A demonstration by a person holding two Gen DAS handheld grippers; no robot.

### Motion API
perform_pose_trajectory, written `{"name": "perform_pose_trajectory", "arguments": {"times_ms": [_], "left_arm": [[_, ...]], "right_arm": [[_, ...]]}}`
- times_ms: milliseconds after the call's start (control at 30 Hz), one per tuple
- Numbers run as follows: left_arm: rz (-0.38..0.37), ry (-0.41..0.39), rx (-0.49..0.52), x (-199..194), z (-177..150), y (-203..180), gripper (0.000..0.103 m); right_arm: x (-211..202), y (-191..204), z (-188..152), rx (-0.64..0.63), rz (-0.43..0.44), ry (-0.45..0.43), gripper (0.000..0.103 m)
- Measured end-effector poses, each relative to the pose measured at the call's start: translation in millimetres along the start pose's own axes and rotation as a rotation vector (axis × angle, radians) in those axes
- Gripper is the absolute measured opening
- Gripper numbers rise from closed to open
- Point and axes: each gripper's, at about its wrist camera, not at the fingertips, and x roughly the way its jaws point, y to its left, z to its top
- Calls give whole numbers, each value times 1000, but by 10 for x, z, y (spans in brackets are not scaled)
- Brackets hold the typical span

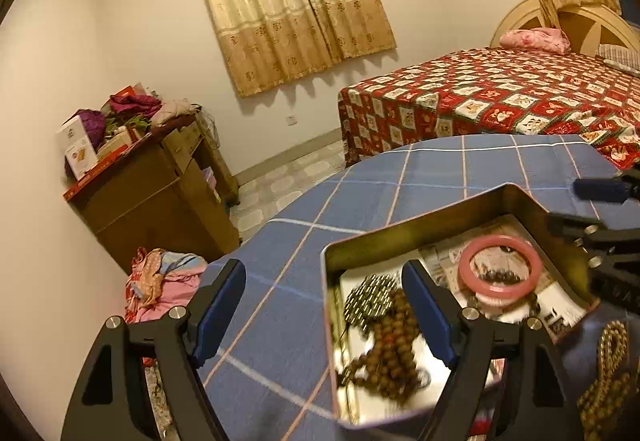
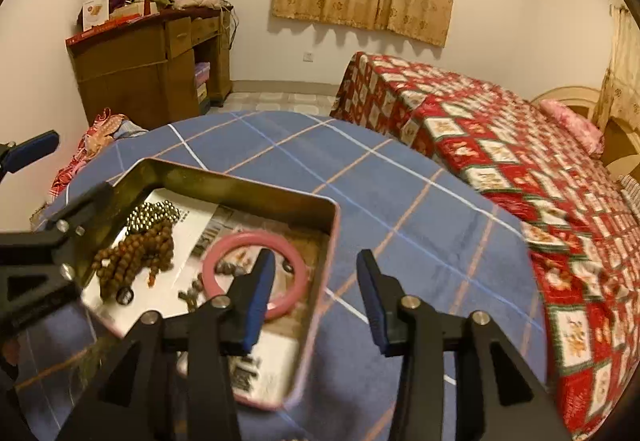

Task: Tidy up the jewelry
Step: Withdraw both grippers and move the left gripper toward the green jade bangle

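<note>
An open metal tin (image 1: 404,231) (image 2: 240,183) stands on a blue checked tablecloth. In it lie a pink bangle (image 1: 500,267) (image 2: 256,277), brown wooden prayer beads (image 1: 390,345) (image 2: 134,257), a metallic bead bracelet (image 1: 366,299) (image 2: 154,217) and small dark beads. My left gripper (image 1: 324,281) is open and empty, straddling the tin's left wall. My right gripper (image 2: 316,269) is open and empty, straddling the tin's right wall, its left finger over the bangle. Another brown bead string (image 1: 608,373) lies outside the tin at the right.
The round table (image 2: 420,201) has its edge close behind the tin. A bed with a red patterned cover (image 2: 520,161) stands to the right, a wooden desk piled with clothes (image 2: 152,53) at the far left. Clothes lie on the floor (image 1: 160,289).
</note>
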Motion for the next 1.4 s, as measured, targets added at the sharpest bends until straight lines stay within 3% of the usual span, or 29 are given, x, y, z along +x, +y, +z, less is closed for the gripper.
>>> {"name": "perform_pose_trajectory", "arguments": {"times_ms": [133,200,433,733,1067,1400], "left_arm": [[17,-11,-40,-250,-149,102,81],[16,-7,-57,-365,-254,112,81],[-13,62,-84,-519,-605,-2,81],[-30,106,-66,-494,-685,-228,81],[-38,184,-16,-448,-867,-364,81],[-67,199,-78,-507,-1000,-245,81]], "right_arm": [[-278,-98,-125,24,-17,-35,64],[-354,-117,-188,27,-26,-43,66],[-610,-106,-558,36,-72,-47,71],[-727,-312,-959,121,-114,-8,72],[-718,-228,-1156,184,-24,31,73],[-700,-153,-1241,190,26,50,73]]}}
